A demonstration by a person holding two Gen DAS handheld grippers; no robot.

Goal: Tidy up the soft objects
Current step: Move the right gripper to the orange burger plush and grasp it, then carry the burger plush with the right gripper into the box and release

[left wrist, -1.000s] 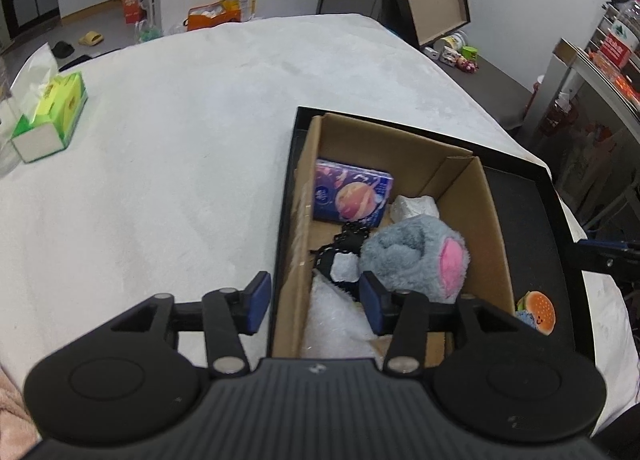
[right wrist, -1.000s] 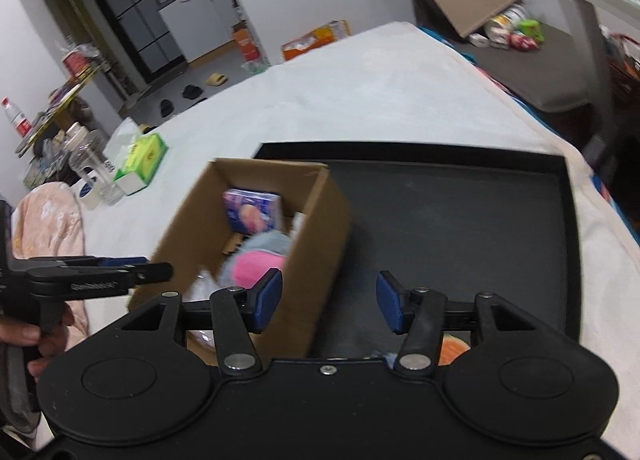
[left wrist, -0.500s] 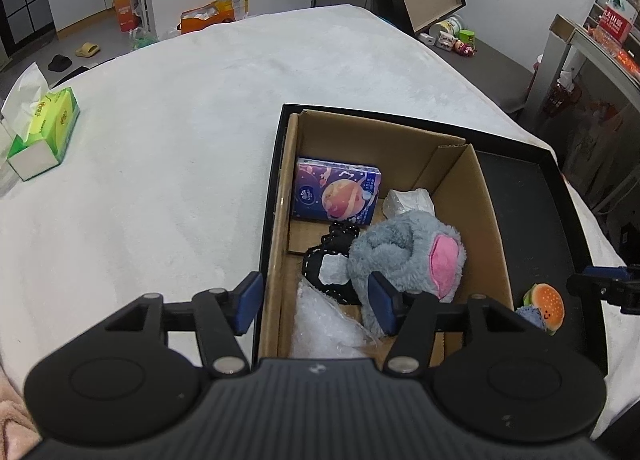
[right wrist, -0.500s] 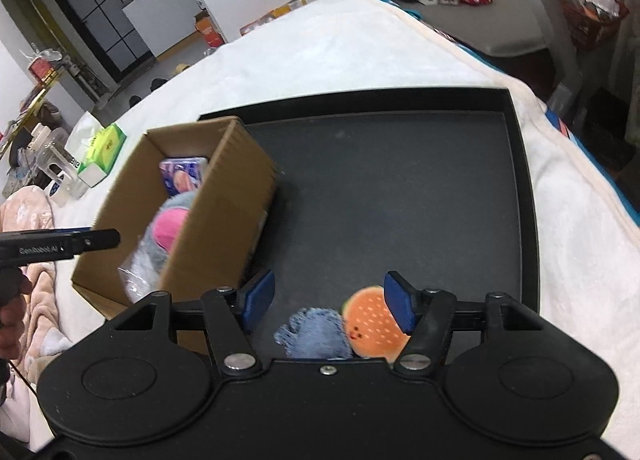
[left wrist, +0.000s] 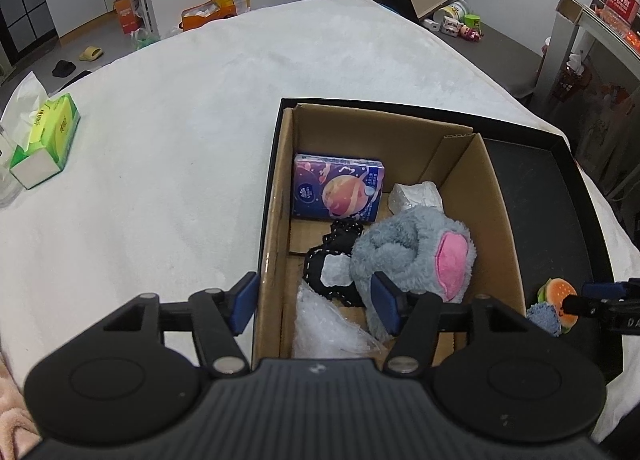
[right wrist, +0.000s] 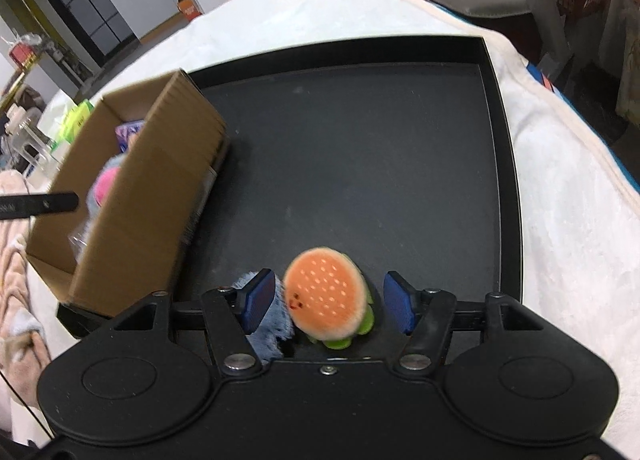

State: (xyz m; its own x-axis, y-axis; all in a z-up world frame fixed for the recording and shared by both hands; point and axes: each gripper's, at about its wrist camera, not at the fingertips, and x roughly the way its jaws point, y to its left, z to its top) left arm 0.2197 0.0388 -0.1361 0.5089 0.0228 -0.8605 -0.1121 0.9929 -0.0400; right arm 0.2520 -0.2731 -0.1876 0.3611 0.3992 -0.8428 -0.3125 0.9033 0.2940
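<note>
A cardboard box (left wrist: 496,196) stands in a black tray (right wrist: 496,164). It holds a grey plush with a pink ear (left wrist: 416,248), a purple tissue pack (left wrist: 336,188), a black lace item (left wrist: 320,264), a crumpled white paper (left wrist: 416,196) and bubble wrap (left wrist: 328,328). My left gripper (left wrist: 316,304) is open and empty above the box's near left wall. My right gripper (right wrist: 328,302) is open around a burger plush (right wrist: 326,296) on the tray, with a blue fuzzy cloth (right wrist: 266,336) by its left finger. The burger plush also shows in the left wrist view (left wrist: 556,292).
A green tissue box (left wrist: 44,140) sits at the far left of the white bed cover (left wrist: 180,120). The box also shows in the right wrist view (right wrist: 140,196), left of the burger plush. A pink blanket (right wrist: 16,260) lies at the left edge.
My right gripper has dropped and moved forward, so the burger plush now sits between its open fingers. My left gripper has drawn back slightly above the box.
</note>
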